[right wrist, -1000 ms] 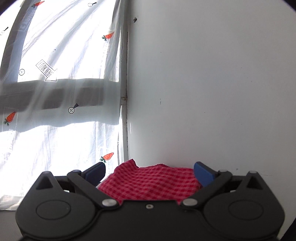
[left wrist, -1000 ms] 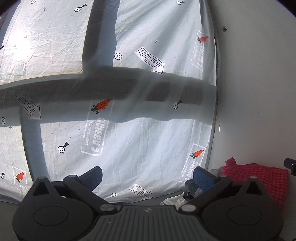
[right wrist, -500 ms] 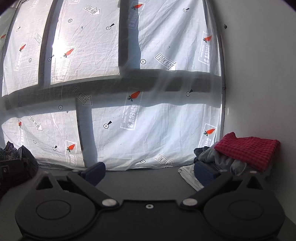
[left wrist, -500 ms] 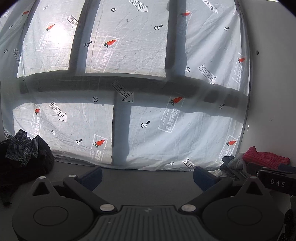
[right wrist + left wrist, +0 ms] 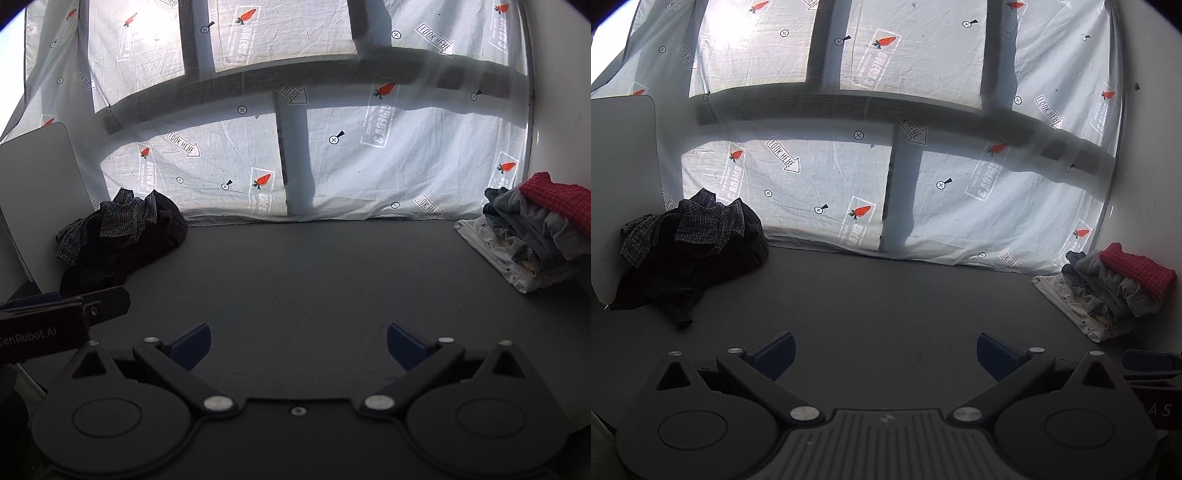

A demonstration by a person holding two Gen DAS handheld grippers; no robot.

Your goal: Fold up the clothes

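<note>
A heap of dark unfolded clothes (image 5: 690, 251) (image 5: 122, 232), a checked shirt on top, lies at the back left of the dark table (image 5: 886, 295) (image 5: 314, 277). At the back right stands a stack of folded clothes (image 5: 1108, 291) (image 5: 532, 236) topped by a red checked garment (image 5: 1137, 269) (image 5: 557, 199). My left gripper (image 5: 884, 350) is open above the table's near middle, holding nothing. My right gripper (image 5: 299, 345) is open too, empty, over the same bare stretch. The left gripper's body (image 5: 55, 325) shows at the left edge of the right wrist view.
A white printed sheet (image 5: 886, 147) with carrots and arrows covers the window behind the table. A white board (image 5: 620, 177) leans at the left, behind the dark heap. A white wall (image 5: 1152, 147) closes the right side beside the folded stack.
Both grippers have pulled back and away from the folded stack at the right; the red checked garment stays on top of it. Both views now take in the whole table.
</note>
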